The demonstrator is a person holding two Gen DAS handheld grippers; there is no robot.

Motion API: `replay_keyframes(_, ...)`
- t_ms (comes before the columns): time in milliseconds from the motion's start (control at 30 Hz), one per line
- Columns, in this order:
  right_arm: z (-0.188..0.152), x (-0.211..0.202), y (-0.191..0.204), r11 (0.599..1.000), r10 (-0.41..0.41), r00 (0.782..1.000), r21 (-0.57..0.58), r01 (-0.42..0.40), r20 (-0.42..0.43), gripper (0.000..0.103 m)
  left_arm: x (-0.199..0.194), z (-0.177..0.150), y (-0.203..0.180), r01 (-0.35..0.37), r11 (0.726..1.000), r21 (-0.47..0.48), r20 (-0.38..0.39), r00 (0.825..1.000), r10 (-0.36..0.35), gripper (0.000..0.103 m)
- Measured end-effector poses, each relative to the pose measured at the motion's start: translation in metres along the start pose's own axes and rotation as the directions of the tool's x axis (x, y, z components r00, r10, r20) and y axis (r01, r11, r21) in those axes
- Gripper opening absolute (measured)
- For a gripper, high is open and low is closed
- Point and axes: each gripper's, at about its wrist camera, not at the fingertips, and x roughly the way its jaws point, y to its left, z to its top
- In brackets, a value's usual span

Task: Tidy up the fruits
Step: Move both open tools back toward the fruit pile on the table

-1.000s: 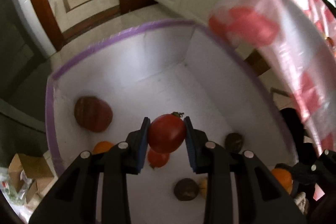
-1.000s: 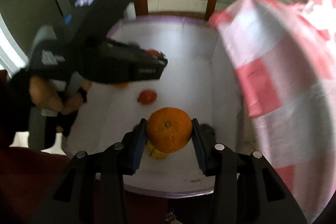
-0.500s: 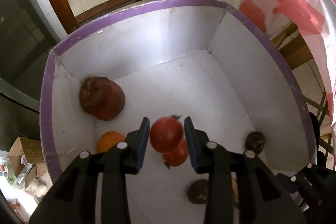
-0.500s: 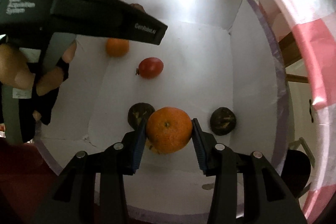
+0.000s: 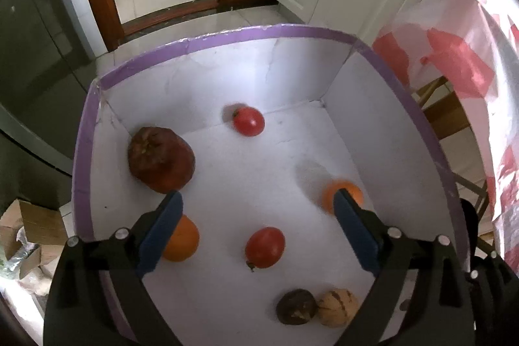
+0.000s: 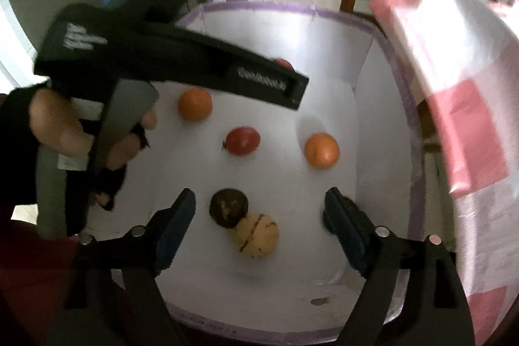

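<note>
Both grippers hover over the white box (image 5: 382, 132), empty: left gripper (image 5: 256, 232) fingers spread wide, right gripper (image 6: 259, 229) likewise. Risk: loose round fruit may roll and bunch against walls if nudged. Tomato (image 5: 248, 121) at 12 o'clock, glossy red; orange (image 6: 321, 150) at 3, slightly blurred.

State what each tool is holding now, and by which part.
Nothing: the left tool and the right tool both stand open and empty above the box.

Tomatoes: red — one (image 5: 248, 121) by the box's (image 5: 227, 36) far wall, one (image 5: 265, 247) mid-floor
Oranges: left (image 5: 180, 238), right (image 5: 342, 195) — apart
Brown fruit (image 5: 160, 163): large, left wall
Dark (image 5: 295, 306) and tan (image 5: 337, 307) fruits: touching, near edge
</note>
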Motion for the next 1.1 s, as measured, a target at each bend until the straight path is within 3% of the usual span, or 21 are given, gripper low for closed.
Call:
replay_keyframes(167, 0.006, -0.030, -0.006, 1.000, -0.023, 0.998, 0.013, 0.023, 0.066, 0.083, -0.010, 0.004, 0.000, 0.010, 1.000, -0.016, 0.029, 1.000, -0.009, 0.097)
replay_keyframes(267, 0.010, -0.064, -0.012, 0.999, -0.026, 0.987, 0.035, 0.021, 0.159, 0.083, -0.030, 0.013, -0.005, 0.020, 1.000, -0.022, 0.107, 0.994, -0.017, 0.097)
replay_keyframes(367, 0.020, -0.100, -0.023, 0.997, -0.039, 0.960, 0.077, 0.018, 0.277, 0.087, -0.068, 0.031, -0.027, -0.012, 0.999, 0.040, 0.255, 0.967, 0.001, 0.099)
replay_keyframes(500, 0.019, -0.157, -0.048, 0.982, -0.127, 0.895, 0.183, 0.052, 0.428, 0.087, -0.115, 0.051, -0.066, -0.025, 0.994, 0.106, 0.434, 0.901, -0.023, 0.101)
replay_keyframes(633, 0.001, -0.212, -0.091, 0.930, -0.285, 0.810, 0.353, 0.104, 0.512, 0.087, -0.144, 0.065, -0.126, 0.031, 0.973, 0.228, 0.491, 0.859, -0.142, 0.101)
replay_keyframes(733, -0.025, -0.239, -0.135, 0.846, -0.414, 0.758, 0.519, 0.117, 0.504, 0.087, -0.150, 0.070, -0.184, 0.057, 0.940, 0.337, 0.483, 0.846, -0.225, 0.101)
replay_keyframes(867, -0.067, -0.257, -0.199, 0.675, -0.582, 0.719, 0.720, 0.164, 0.381, 0.087, -0.141, 0.077, -0.273, 0.100, 0.879, 0.466, 0.409, 0.856, -0.314, 0.101)
replay_keyframes(1000, -0.113, -0.267, -0.253, 0.511, -0.670, 0.694, 0.842, 0.172, 0.264, 0.087, -0.116, 0.081, -0.372, 0.149, 0.789, 0.596, 0.290, 0.877, -0.384, 0.101)
replay_keyframes(1100, -0.148, -0.269, -0.294, 0.379, -0.706, 0.690, 0.908, 0.177, 0.160, 0.087, -0.093, 0.075, -0.436, 0.152, 0.737, 0.659, 0.225, 0.895, -0.386, 0.101)
